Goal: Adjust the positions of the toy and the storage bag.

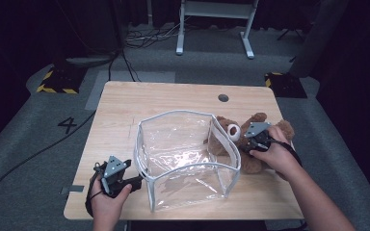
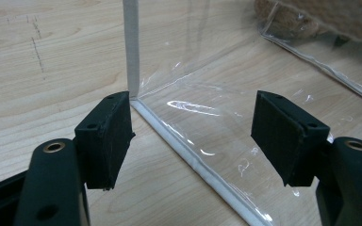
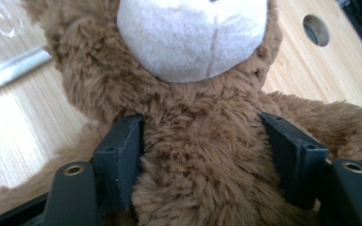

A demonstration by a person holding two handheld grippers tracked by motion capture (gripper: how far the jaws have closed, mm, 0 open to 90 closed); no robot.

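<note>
A: On the light wooden table [image 1: 125,103], grey carpet around, dark room; a white desk frame [image 1: 214,24] stands behind, and a round cable hole [image 1: 223,97] sits near the far edge.

B: Objects?

A: Clear plastic bag [image 1: 185,156] mid-table, open, white-trimmed. Brown teddy bear [image 1: 231,139] lies just right of it, against its wall.

B: Grippers?

A: Left gripper [image 2: 193,136] jaws apart, straddling the bag's near corner, not pressing. Right gripper [image 3: 207,155] jaws wide around the bear's chest, fur between; grip unclear.
</note>
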